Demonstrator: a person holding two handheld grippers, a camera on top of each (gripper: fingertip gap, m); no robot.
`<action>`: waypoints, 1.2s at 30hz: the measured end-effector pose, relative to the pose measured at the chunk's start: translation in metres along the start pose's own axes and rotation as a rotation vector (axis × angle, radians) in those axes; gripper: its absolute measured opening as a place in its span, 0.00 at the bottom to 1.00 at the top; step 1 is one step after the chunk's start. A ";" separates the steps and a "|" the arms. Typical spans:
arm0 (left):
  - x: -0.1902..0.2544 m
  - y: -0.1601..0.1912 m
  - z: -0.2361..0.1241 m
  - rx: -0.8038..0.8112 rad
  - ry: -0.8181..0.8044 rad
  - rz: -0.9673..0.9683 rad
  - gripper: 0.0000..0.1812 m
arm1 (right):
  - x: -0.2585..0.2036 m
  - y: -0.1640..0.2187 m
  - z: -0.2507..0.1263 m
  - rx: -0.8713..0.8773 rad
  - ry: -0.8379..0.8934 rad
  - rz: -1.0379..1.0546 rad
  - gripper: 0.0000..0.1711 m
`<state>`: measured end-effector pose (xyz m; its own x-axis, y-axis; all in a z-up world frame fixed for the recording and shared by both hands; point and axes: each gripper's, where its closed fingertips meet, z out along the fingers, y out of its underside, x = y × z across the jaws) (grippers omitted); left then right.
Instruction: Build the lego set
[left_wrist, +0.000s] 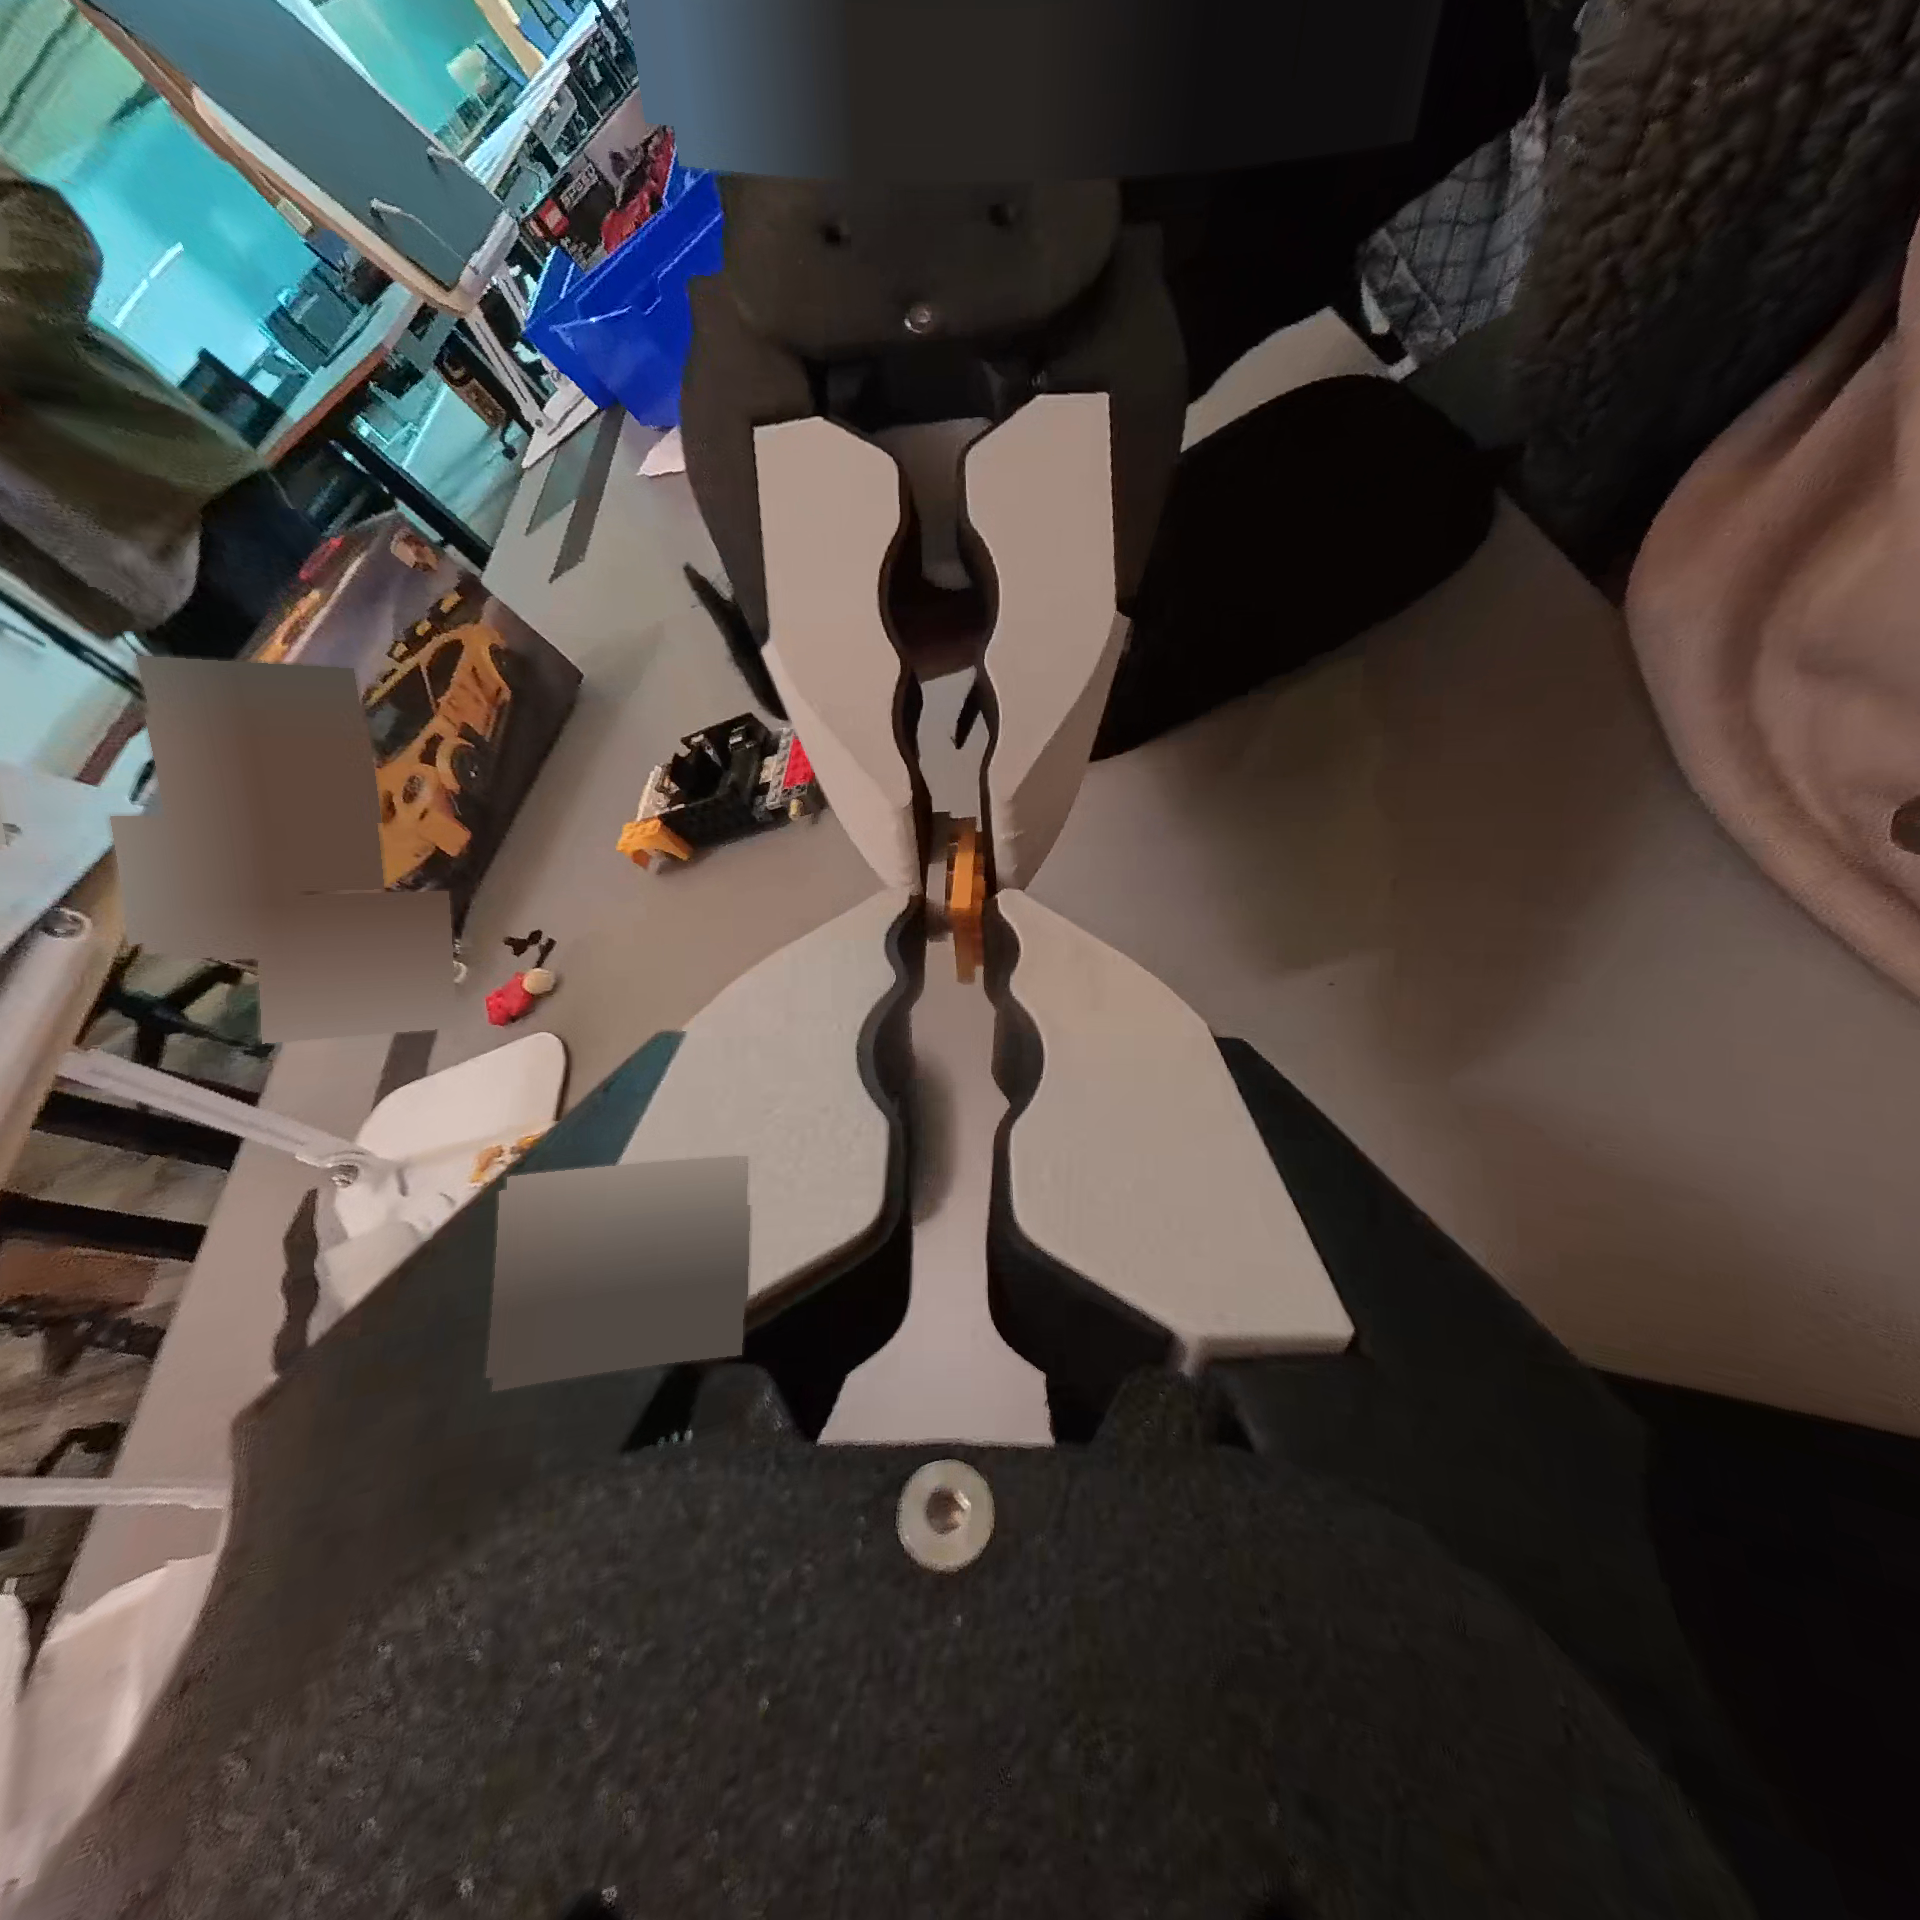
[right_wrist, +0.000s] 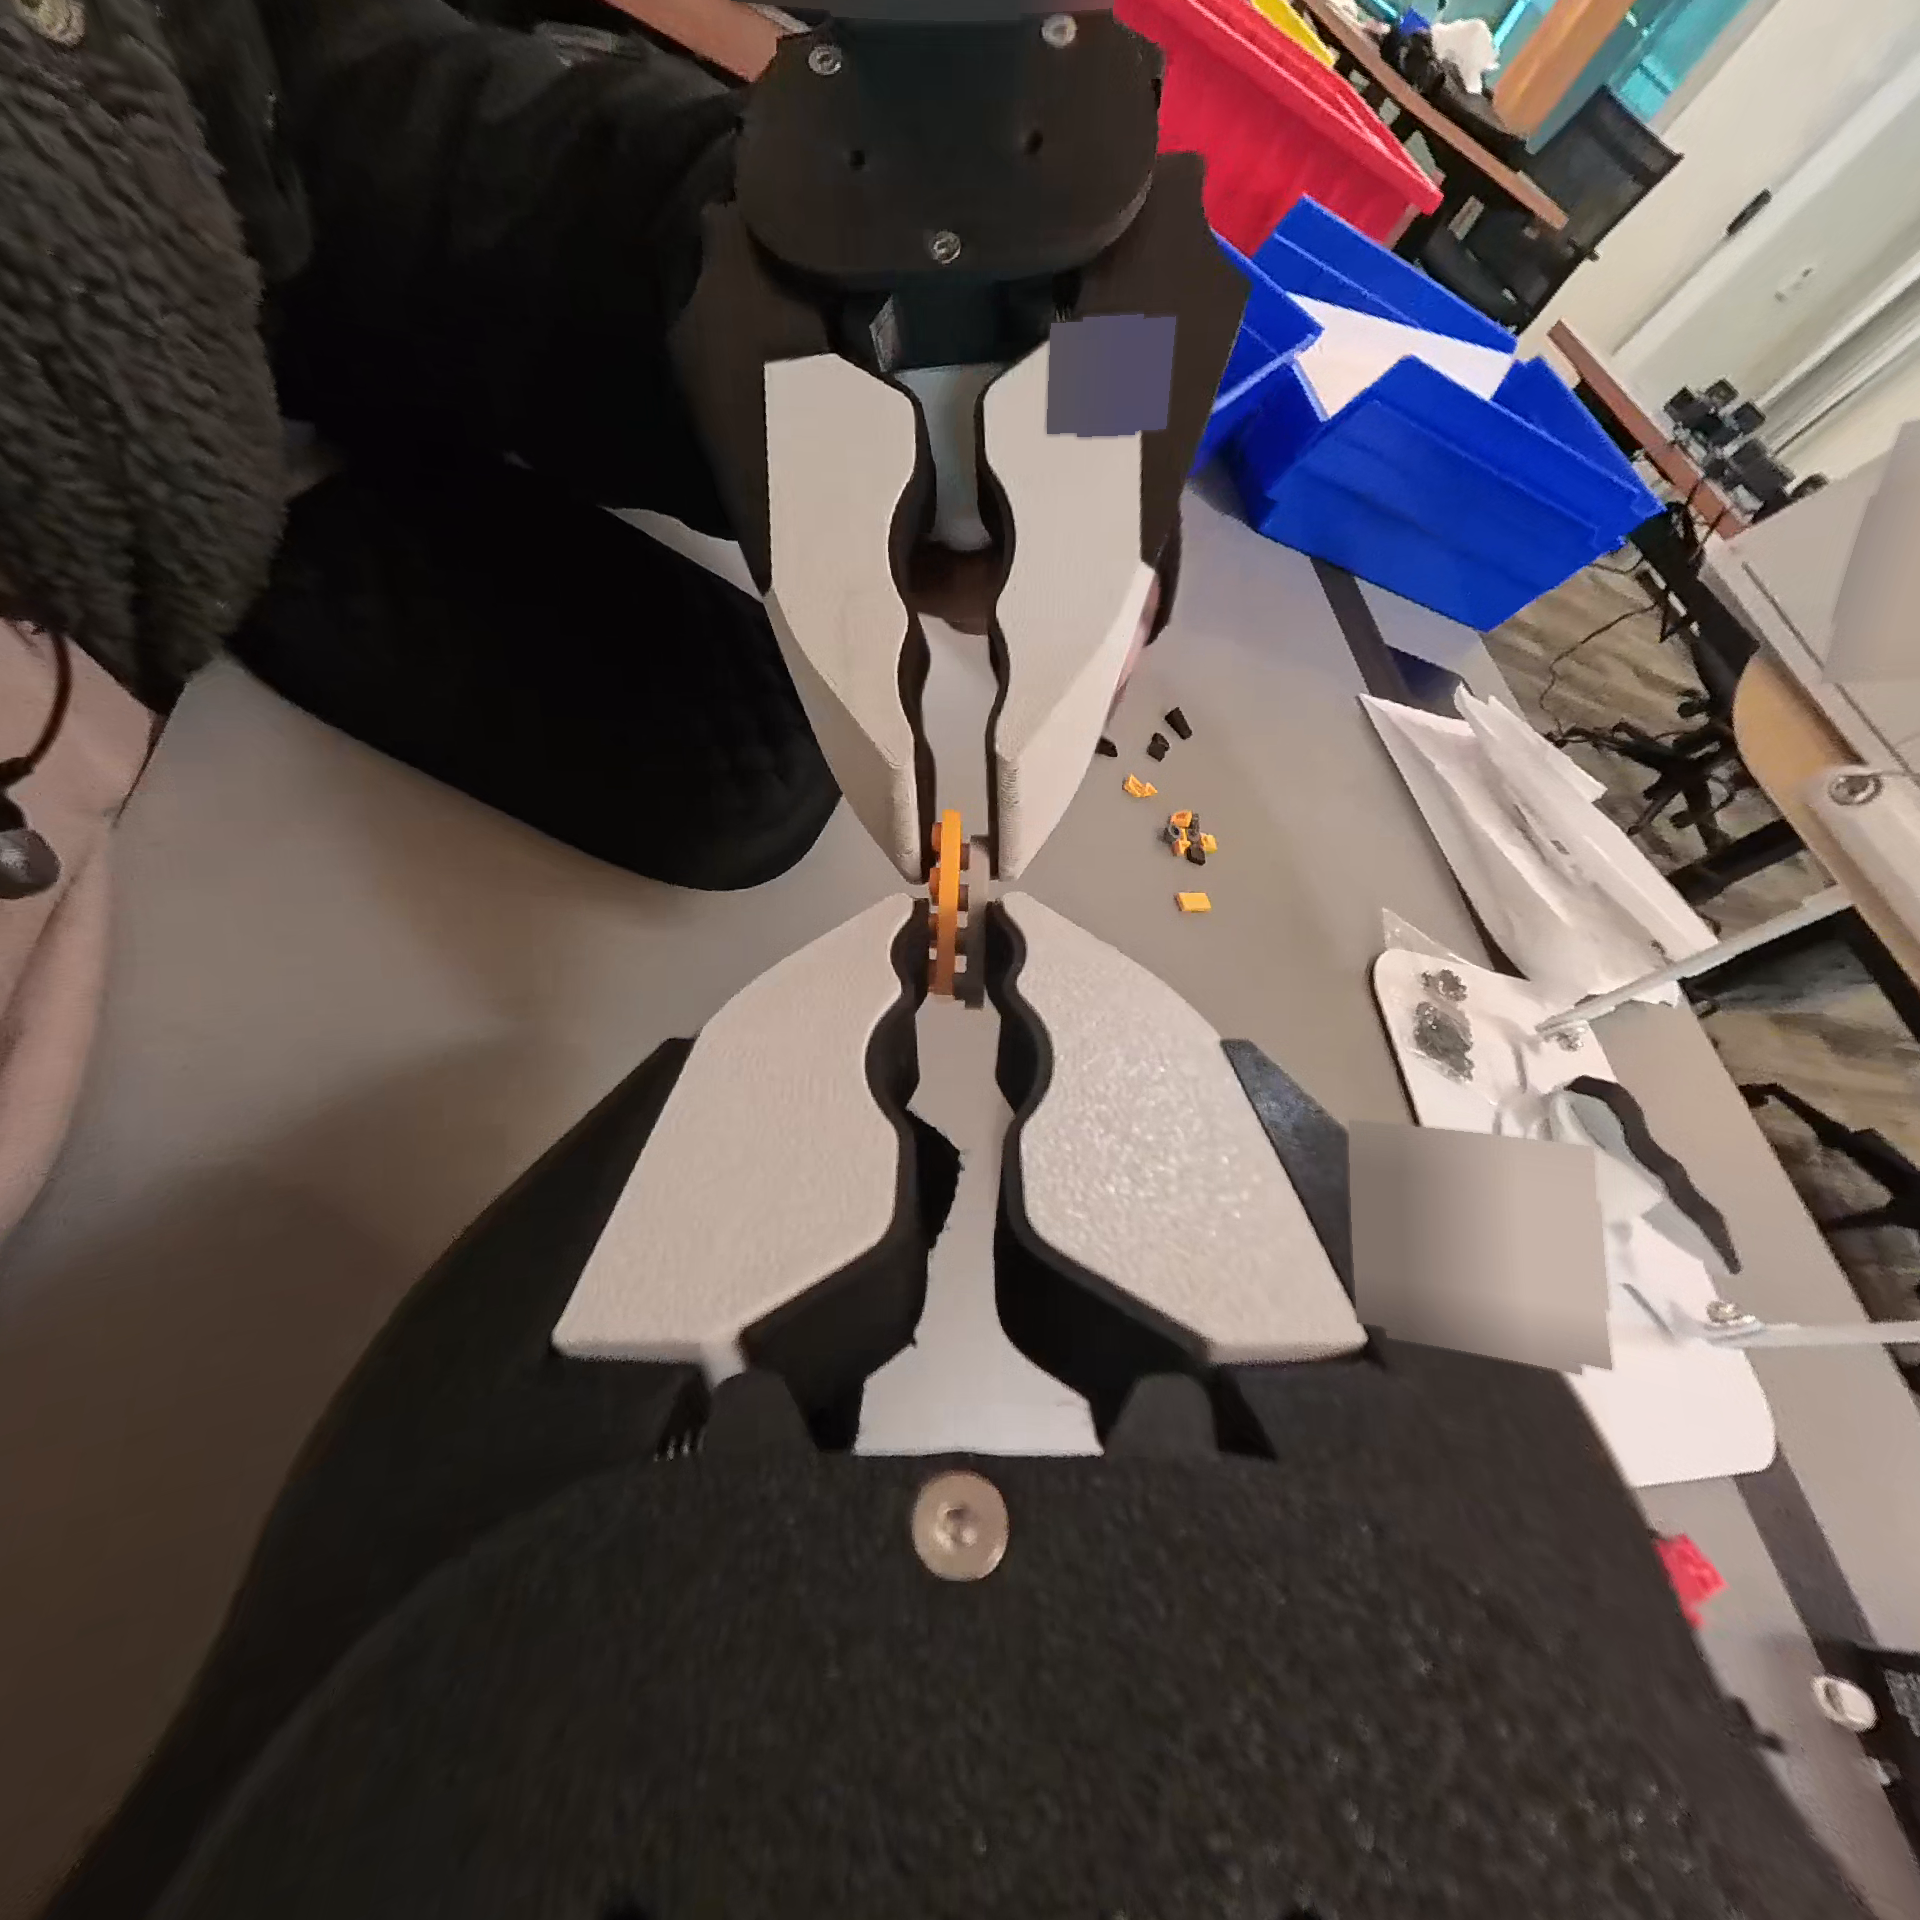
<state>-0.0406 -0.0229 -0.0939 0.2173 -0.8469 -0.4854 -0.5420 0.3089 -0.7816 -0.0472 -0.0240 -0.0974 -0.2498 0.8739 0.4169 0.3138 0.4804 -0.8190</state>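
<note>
two grippers, one small orange piece between them

both of my tools meet tip to tip above the grey tabletop (left_wrist: 1351, 935), well in from its edges. my left gripper (left_wrist: 954, 914) is closed on a small orange lego piece (left_wrist: 966, 904), a thin studded plate held edge-on with a pale piece against it. my right gripper (right_wrist: 951, 914) is closed on the same orange lego piece (right_wrist: 945, 914) from the opposite side, and from here i can see its round studs and small grey and dark bits stacked on one face. i judge this to be a mid-air joining step: two small parts being pressed together, or one being handed across. the next move calls for a straight squeeze along the stud axis with no twist, then one gripper letting go while the other keeps hold.

the fingers are matte white with a fine grain, lined in black with wavy inner edges; the bodies behind them are black and pebbled.

farther out, toward the left side of the tabletop, the half-built model (left_wrist: 732, 784) sits: a blocky black, grey and red chassis with an orange wheel arch. nearer that edge lie a red piece (left_wrist: 509, 1000) and the set's box (left_wrist: 457, 717) with a yellow car pictured on it. on the right side, loose orange and black pieces (right_wrist: 1184, 831) are scattered, smooth and glossy, with white paper sheets (right_wrist: 1538, 800) and blue plastic bins (right_wrist: 1434, 468) beyond, toward the far edge.
</note>
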 end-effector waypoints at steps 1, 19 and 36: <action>0.001 -0.001 0.000 -0.005 -0.006 0.026 0.05 | -0.001 -0.001 -0.001 0.006 0.001 -0.020 0.06; 0.001 -0.008 0.003 0.002 -0.058 0.104 0.05 | 0.000 0.001 -0.016 0.056 0.051 -0.120 0.08; 0.006 -0.042 -0.009 0.286 0.042 -0.096 0.05 | -0.010 -0.026 -0.028 0.228 -0.046 -0.045 0.06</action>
<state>-0.0236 -0.0445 -0.0602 0.2190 -0.8935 -0.3920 -0.2685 0.3311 -0.9046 -0.0273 -0.0433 -0.0691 -0.3018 0.8453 0.4408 0.0876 0.4850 -0.8701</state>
